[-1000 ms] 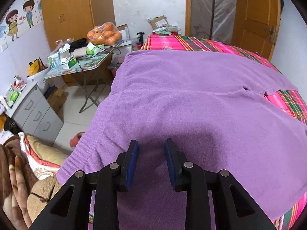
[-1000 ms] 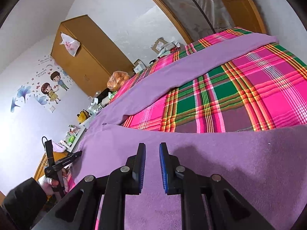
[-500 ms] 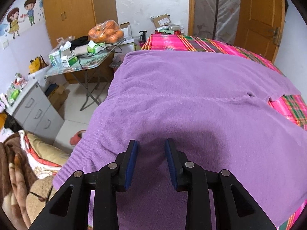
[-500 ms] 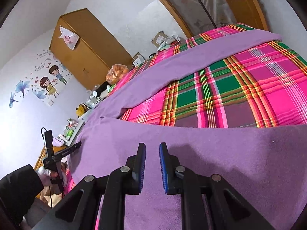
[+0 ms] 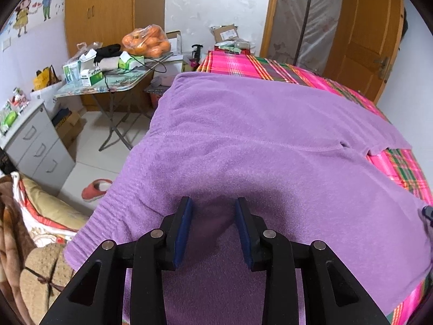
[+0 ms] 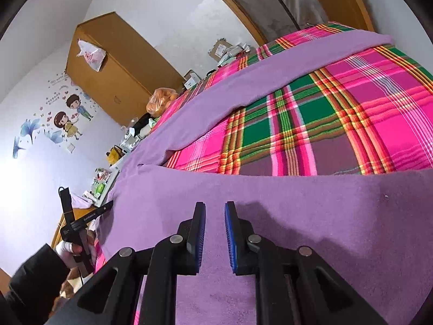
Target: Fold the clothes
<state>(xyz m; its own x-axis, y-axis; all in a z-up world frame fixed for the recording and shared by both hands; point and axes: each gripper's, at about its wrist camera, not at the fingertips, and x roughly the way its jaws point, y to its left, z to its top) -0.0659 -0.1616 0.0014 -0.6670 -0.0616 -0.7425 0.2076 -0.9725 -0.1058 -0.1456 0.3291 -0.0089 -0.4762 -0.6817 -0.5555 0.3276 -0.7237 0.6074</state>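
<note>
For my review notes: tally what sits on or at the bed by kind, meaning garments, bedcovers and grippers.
Garments: 1, the purple fleece garment, spread flat.
Bedcovers: 1, the plaid bedcover beneath it.
Grippers: 2, the left gripper, opening over the fleece, and the right gripper, fingers apart above it.
Total: 4

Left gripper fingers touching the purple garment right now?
Cannot tell. In the left wrist view the left gripper is opening, fingers low over the purple garment with fabric between them, but no contact or gap shows plainly.
</note>
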